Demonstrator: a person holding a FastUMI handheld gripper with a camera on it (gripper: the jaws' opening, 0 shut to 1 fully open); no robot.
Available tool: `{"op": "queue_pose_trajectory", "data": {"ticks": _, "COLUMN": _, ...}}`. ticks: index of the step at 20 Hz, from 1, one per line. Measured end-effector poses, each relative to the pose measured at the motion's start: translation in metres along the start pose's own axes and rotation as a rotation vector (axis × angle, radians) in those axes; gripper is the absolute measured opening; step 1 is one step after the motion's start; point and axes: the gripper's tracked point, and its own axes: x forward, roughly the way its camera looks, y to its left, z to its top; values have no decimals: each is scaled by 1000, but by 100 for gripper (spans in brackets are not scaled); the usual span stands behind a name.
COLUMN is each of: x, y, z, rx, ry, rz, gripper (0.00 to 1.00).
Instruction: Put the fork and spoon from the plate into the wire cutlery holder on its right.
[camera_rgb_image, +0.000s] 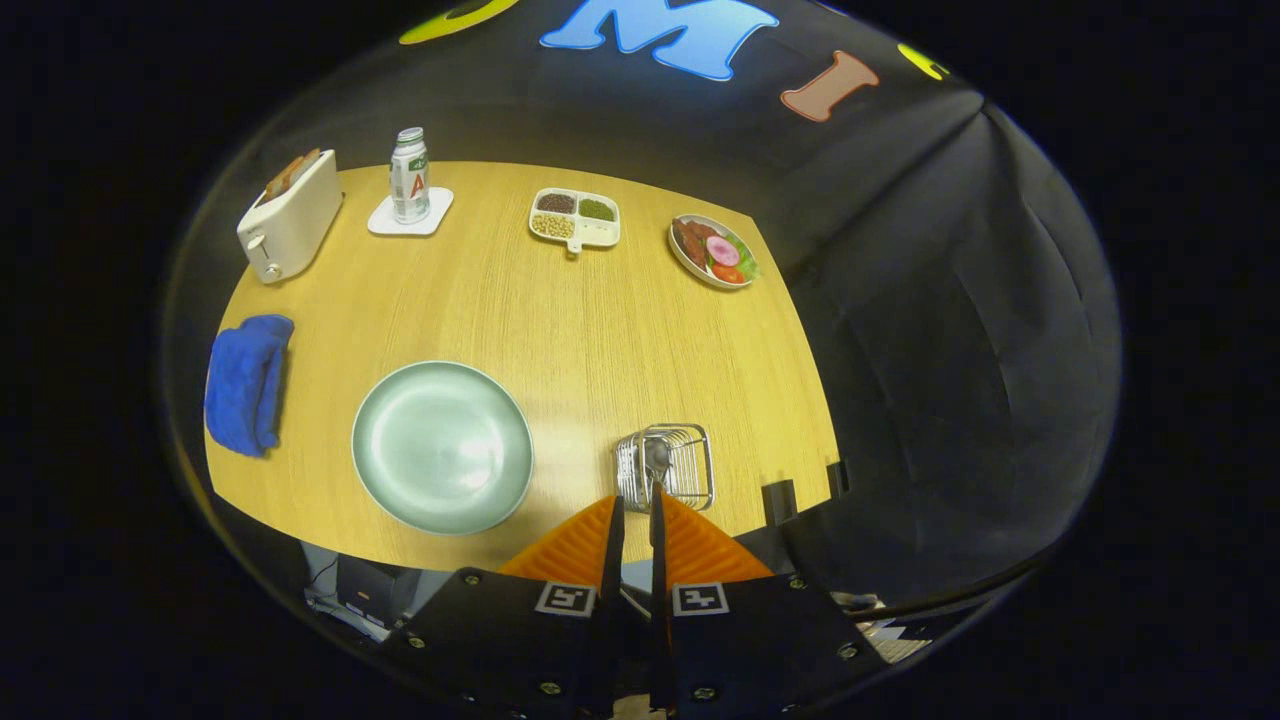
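Spoon (657, 458) ×1 in holder (668, 468) | plate (442, 446) ×1 | claw (636, 512) nearly closed

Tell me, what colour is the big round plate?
The plate is pale green and shiny, seen in the gripper view, beside the wire cutlery holder.

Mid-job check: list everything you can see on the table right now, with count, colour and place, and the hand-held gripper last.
Table: one, light wood.
Plate: one, pale green, bare, left of the cutlery holder.
Wire cutlery holder: one, metal, just ahead of the fingers.
Spoon: one, silver, standing in the holder, handle between the fingers.
Cloth: one, blue, left of the plate.
Toaster: one, white, far left.
Bottle: one, on a white coaster.
Divided dish: one, white, beans.
Food plate: one, far right.
Hand-held gripper: fingers nearly together around the spoon handle.
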Motion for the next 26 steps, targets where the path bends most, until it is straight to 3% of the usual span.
{"op": "queue_pose_trajectory", "data": {"ticks": 8, "x": -32, "y": 14, "z": 57, "rx": 53, "ry": -297, "rz": 96, "gripper": 14}}
{"op": "queue_pose_trajectory", "data": {"ticks": 12, "x": -77, "y": 14, "z": 104, "rx": 119, "ry": -540, "rz": 167, "gripper": 14}}
{"op": "queue_pose_trajectory", "data": {"ticks": 19, "x": -169, "y": -3, "z": 166, "rx": 205, "ry": -943, "rz": 220, "gripper": 14}}
{"op": "queue_pose_trajectory", "data": {"ticks": 26, "x": -200, "y": -6, "z": 174, "rx": 217, "ry": -1059, "rz": 255, "gripper": 14}}
